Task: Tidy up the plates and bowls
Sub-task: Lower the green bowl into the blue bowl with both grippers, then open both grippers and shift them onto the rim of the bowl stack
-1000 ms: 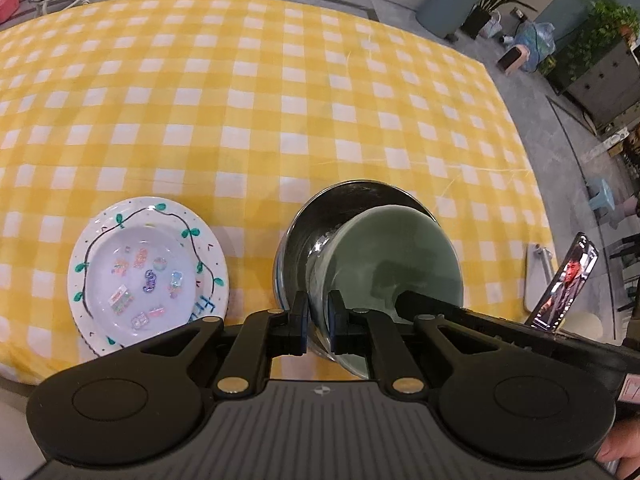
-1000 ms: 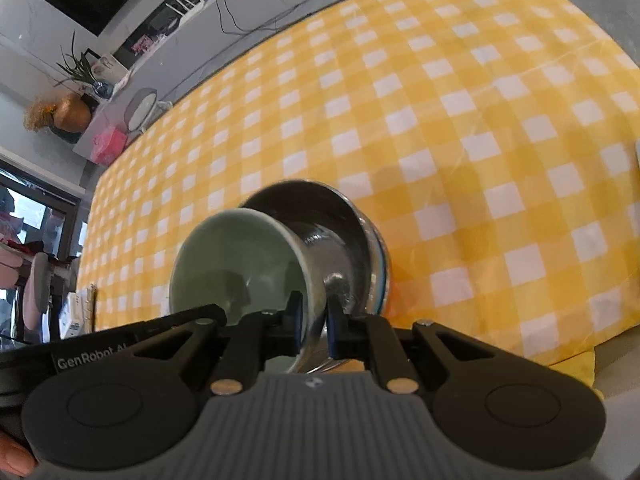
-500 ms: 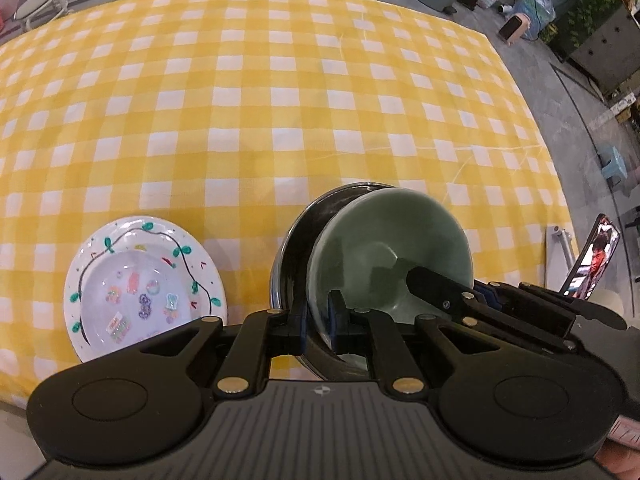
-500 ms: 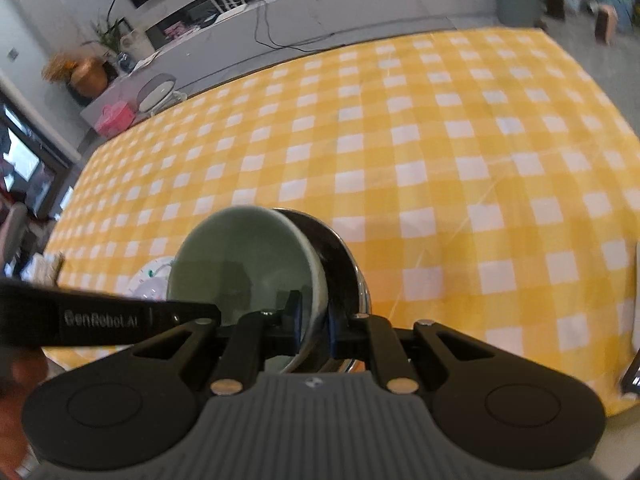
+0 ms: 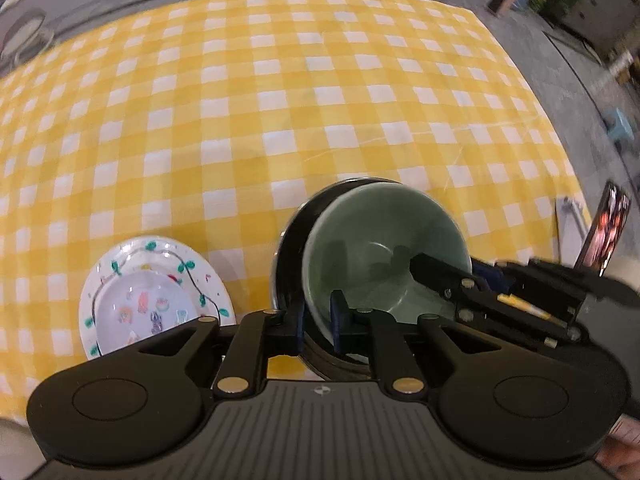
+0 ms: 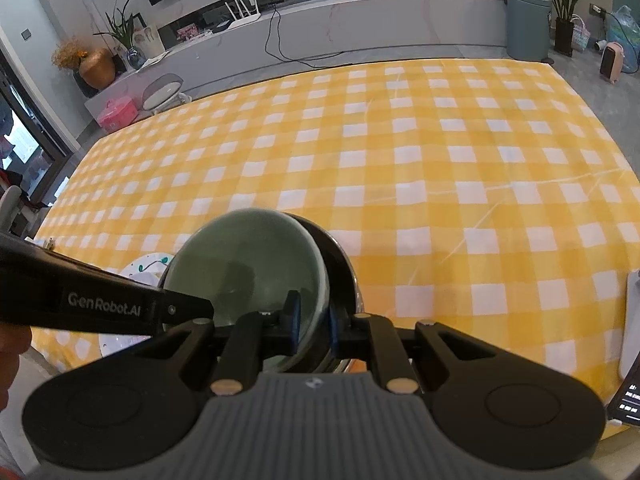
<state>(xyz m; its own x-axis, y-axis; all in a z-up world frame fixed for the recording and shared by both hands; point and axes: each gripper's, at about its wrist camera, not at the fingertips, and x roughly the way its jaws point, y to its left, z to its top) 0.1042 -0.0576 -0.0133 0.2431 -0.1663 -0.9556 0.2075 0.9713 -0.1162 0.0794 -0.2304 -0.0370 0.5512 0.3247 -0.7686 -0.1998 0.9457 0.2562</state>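
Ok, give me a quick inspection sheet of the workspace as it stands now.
Surface: yellow checked tablecloth, mostly bare.
Job's things: green bowl sits inside metal bowl; painted plate beside them on the cloth.
Clutter: phone propped at the table's edge.
Grippers: left gripper is opening, its fingers astride the green bowl's rim; right gripper pinches the same bowl's rim.
Cables: black cable hanging from the far counter.
Surroundings: bin, potted plants, heater on the floor.

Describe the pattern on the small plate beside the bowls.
White plate with green vine border and small colourful pictures; left wrist view.
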